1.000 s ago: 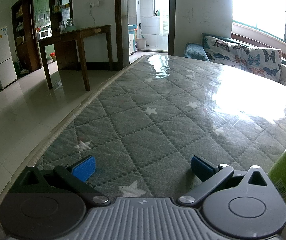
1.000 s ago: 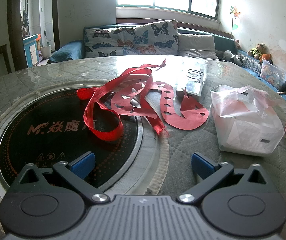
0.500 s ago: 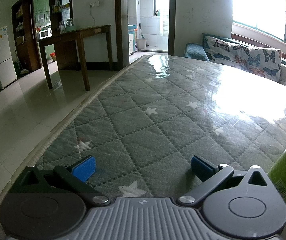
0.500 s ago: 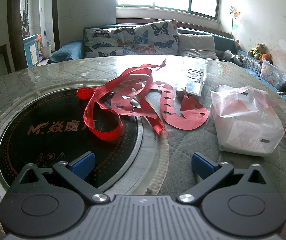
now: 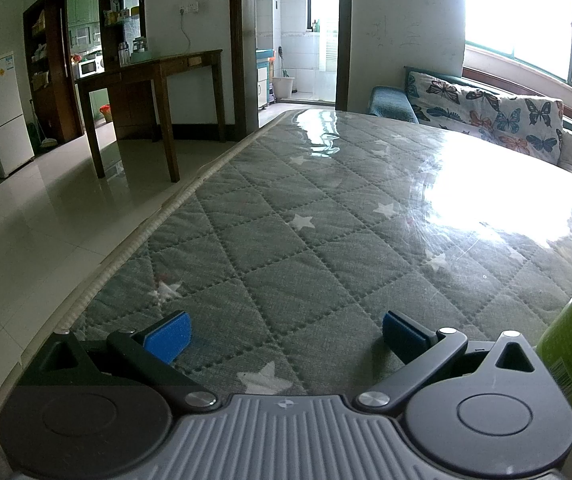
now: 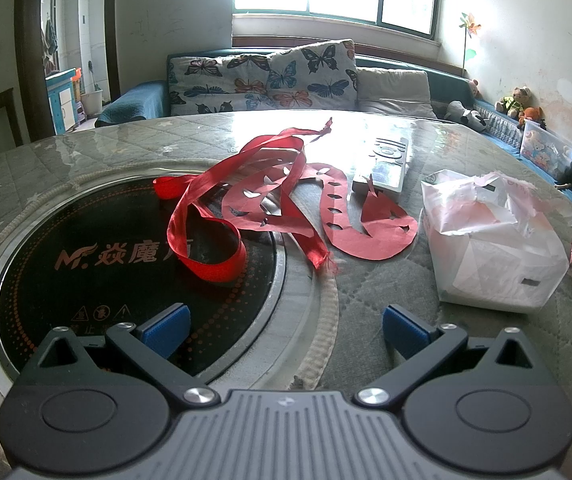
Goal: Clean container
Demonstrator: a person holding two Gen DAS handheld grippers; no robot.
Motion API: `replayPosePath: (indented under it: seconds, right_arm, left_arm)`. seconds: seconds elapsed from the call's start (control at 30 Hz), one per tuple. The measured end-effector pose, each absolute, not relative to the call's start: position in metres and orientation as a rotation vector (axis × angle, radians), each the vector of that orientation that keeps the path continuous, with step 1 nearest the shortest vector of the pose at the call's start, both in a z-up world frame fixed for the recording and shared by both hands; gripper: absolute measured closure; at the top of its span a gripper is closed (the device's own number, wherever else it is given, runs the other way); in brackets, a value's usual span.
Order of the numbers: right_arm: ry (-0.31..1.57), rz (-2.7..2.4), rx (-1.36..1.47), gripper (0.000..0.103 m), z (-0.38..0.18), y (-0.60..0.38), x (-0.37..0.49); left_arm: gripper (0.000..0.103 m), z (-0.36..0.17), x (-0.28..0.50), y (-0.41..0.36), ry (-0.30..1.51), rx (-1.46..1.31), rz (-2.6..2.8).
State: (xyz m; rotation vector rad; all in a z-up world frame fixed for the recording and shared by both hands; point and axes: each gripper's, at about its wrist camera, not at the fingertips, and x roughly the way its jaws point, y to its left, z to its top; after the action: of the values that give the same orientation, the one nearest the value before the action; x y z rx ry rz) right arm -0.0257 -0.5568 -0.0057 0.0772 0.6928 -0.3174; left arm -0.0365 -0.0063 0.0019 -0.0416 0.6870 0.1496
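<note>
Blue-padded tongs [image 5: 284, 334] — unmoved (both agape)

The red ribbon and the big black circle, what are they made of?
The red ribbon looks like shiny satin fabric: it loops softly and frays at one end. The black circle seems to be smooth glass or ceramic, probably a built-in cooktop: it is flat and glossy, with printed writing, warning signs and a metal ring around it.
</note>
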Motion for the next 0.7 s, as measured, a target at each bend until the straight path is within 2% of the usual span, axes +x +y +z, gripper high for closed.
replayPosePath:
  seconds: [0.7]
  right_arm:
    - [0.693, -0.318, 0.077, 0.000, -0.0057, -0.5569, -0.0258]
  left_arm:
    - [0.000, 0.0010, -0.0348, -0.0046, 0.687, -0.042, 0.150]
